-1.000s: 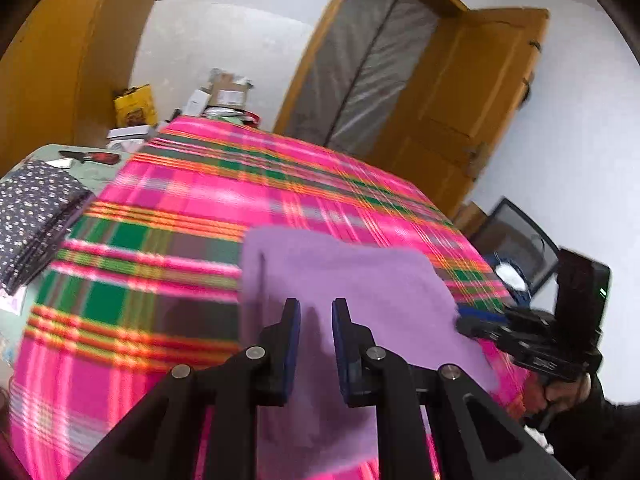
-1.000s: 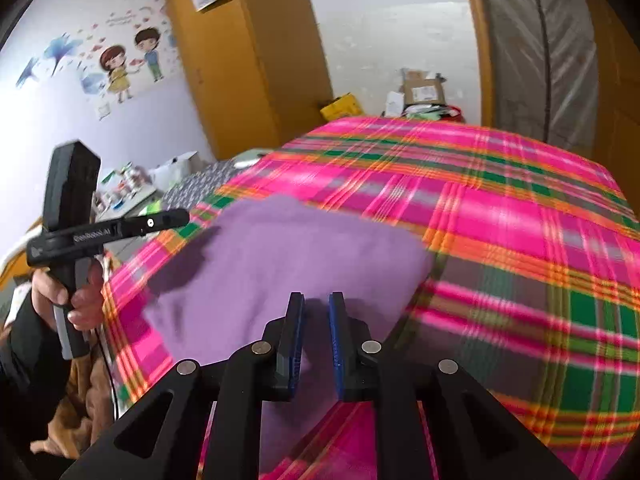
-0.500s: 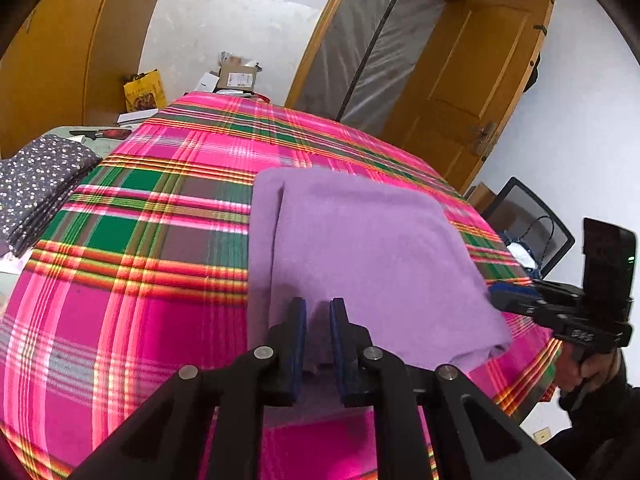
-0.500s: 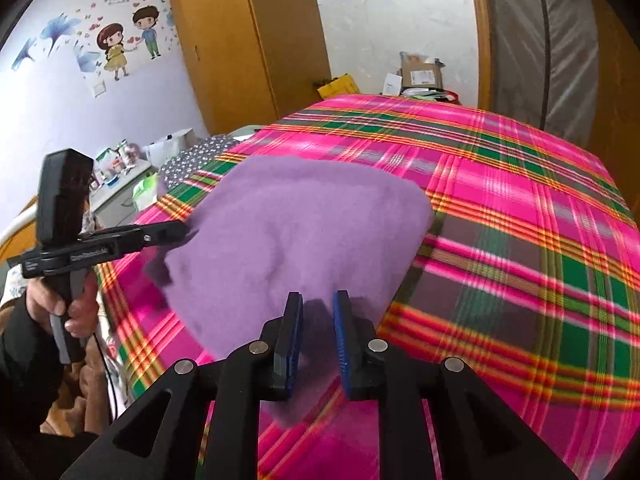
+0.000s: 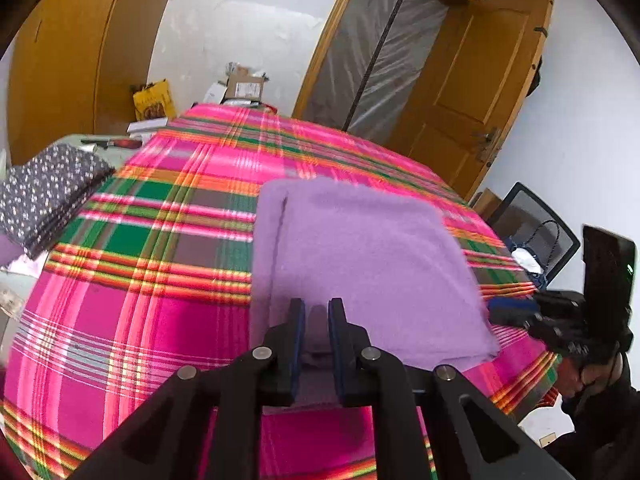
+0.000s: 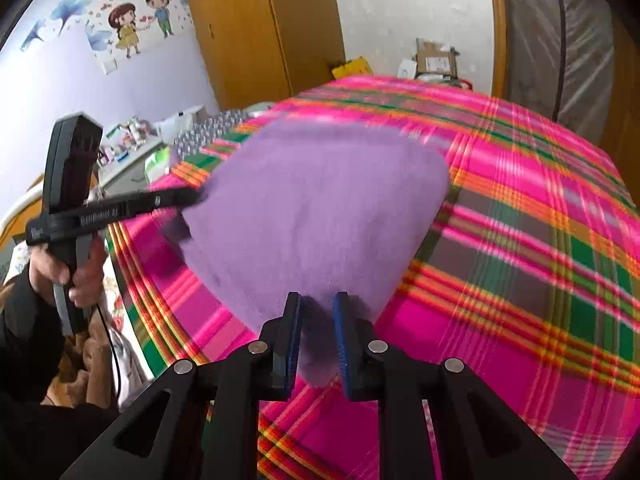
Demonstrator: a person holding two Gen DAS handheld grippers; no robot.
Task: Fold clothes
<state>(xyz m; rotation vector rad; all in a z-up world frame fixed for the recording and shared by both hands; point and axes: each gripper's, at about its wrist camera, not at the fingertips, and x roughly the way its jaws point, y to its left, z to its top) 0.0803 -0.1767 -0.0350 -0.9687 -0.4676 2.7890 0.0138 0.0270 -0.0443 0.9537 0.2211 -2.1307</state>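
Note:
A folded purple fleece cloth (image 5: 360, 248) lies spread on the pink plaid bedspread (image 5: 160, 240). My left gripper (image 5: 317, 320) has the cloth's near left edge between its blue pads, and its jaws are closing on it. In the right wrist view the same cloth (image 6: 320, 208) runs down into my right gripper (image 6: 318, 312), which is shut on the near right corner. Each gripper shows in the other's view: the right gripper (image 5: 512, 314) at the cloth's right edge, the left gripper (image 6: 192, 198) at its left edge, held by a hand (image 6: 68, 272).
A folded dark dotted fabric (image 5: 48, 192) lies on a side table left of the bed. Boxes (image 5: 244, 86) stand past the bed's far end, beside an open wooden door (image 5: 472, 92). A black chair (image 5: 532, 232) stands at the right. A wardrobe (image 6: 256, 28) is at the back.
The purple cloth, held up off the bed a second ago, has come down and lies flatter on the bedspread. Both grippers have drawn back toward the near edge with it.

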